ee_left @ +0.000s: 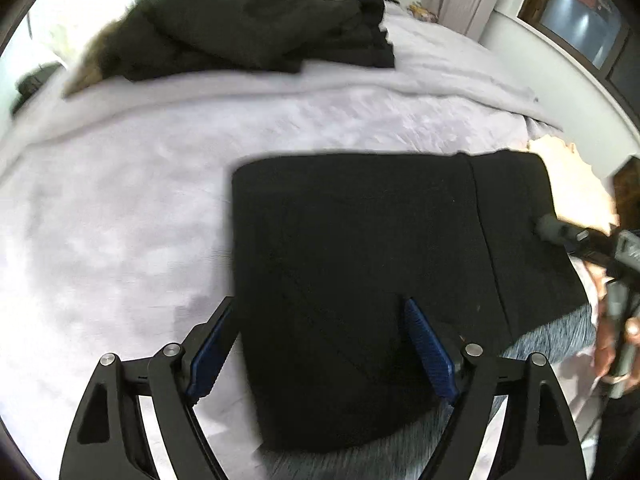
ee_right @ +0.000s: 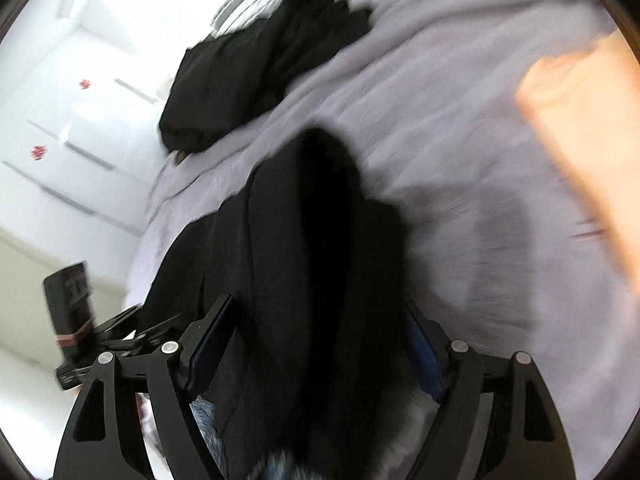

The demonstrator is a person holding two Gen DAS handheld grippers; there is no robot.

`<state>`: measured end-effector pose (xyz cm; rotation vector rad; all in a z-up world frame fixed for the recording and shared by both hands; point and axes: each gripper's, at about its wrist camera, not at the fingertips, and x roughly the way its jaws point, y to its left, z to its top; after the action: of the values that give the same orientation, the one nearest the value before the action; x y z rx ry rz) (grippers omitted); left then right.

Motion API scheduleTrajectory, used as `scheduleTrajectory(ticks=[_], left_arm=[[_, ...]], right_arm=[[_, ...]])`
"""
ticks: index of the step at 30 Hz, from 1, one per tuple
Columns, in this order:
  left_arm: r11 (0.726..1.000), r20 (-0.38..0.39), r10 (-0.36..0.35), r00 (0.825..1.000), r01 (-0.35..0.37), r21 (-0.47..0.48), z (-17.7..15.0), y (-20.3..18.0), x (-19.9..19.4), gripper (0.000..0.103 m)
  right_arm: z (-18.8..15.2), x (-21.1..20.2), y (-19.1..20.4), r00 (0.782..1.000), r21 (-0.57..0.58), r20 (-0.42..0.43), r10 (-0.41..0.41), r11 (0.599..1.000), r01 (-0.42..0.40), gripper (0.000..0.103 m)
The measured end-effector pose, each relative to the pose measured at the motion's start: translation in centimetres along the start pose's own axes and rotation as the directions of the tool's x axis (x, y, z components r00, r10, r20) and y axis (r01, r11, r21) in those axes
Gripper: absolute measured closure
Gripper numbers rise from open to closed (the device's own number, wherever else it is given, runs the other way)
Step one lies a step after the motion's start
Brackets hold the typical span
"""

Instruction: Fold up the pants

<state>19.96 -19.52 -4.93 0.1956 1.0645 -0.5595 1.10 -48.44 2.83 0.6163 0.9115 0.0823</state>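
Observation:
The black pants [ee_left: 360,264] lie folded into a flat rectangle on the pale lilac bedspread [ee_left: 120,208]. My left gripper [ee_left: 320,312] is open, its blue pads [ee_left: 430,354] straddling the near left corner of the pants, just above the cloth. The right gripper shows at the far right edge of the left wrist view [ee_left: 560,232], at the pants' right edge. In the right wrist view the pants [ee_right: 312,264] run away between the open fingers of my right gripper [ee_right: 320,320], bunched and blurred. I cannot tell whether the pads touch the cloth.
A heap of other black clothes [ee_left: 256,28] lies at the far side of the bed, also in the right wrist view [ee_right: 260,72]. A peach cloth [ee_right: 584,128] lies to the right. A grey-blue fuzzy fabric [ee_left: 552,336] lies under the pants' near edge. A white wardrobe [ee_right: 72,128] stands left.

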Motion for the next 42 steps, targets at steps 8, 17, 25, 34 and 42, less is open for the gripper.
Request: scheduleTrajectory(ticks=[8,17,25,34,42], left_arm=[[0.979,0.176,-0.198,0.964,0.204,-0.018,-1.4,-0.7,-7.5,0.019],[0.994,0.044,-0.111,0.993,0.110,0.026,-6.3,-1.9,0.1,0.019],[0.986,0.122,-0.162,0.979,0.164,-0.003,-4.4,-1.4,-4.7,0.017],[0.994,-0.024,-0.090,0.996,0.088,-0.058,3.1,-1.4,2.3,0.017],[0.999,-0.036,0.001,0.999,0.001,0.041,1.4,-3.5,6.2,0.001]], right_arm=[[-6.2,-5.4,11.1,0.983,-0.381,0.184,0.007,0.922,0.065,0.008],[-12.7,-0.4,8.6,0.995,-0.482,0.086,-0.053,0.872,0.088,0.008],[-10.0,-4.0,9.9,0.994,-0.506,0.109,0.018,0.862,0.040,0.007],[1.6,0.2,10.2,0.998,-0.519,0.044,0.044,0.854,-0.015,0.003],[2.5,7.8,5.9,0.989,-0.449,-0.129,-0.068,0.893,0.003,0.003]])
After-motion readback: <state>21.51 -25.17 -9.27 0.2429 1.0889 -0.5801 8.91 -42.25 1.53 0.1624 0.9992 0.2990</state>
